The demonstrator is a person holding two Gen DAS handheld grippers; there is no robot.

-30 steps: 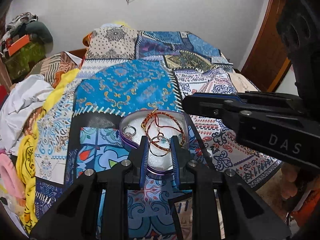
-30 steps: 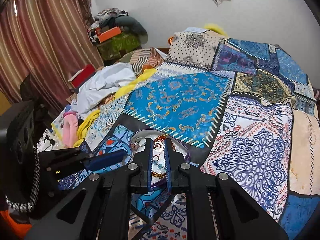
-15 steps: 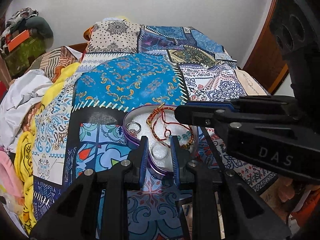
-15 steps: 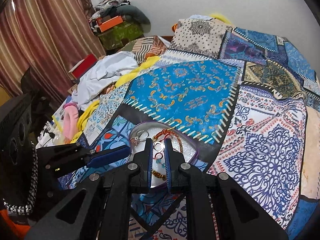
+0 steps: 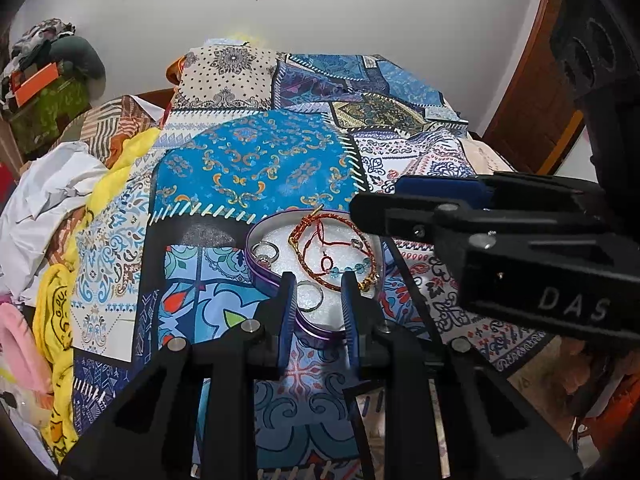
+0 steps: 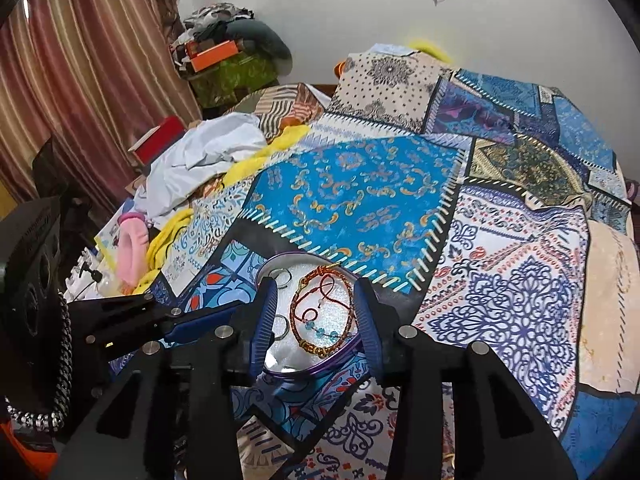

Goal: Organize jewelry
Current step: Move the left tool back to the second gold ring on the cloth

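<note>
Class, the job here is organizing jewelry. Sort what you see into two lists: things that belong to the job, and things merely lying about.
Belongs to the job:
- purple tin
- red-and-gold bracelet
- silver rings
- right gripper, fingers just opened, over the tin
- left gripper

Lying about:
- patchwork bedspread
- white cloth
- yellow cloth
- orange box

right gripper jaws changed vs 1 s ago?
Yes. The right gripper has just been opening; its fingers now straddle the bracelet over the purple tin, gripping nothing.

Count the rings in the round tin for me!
3: two rings touching at the tin's far-left edge, one plain ring at its near edge between the left gripper's fingers. More may be hidden.
</note>
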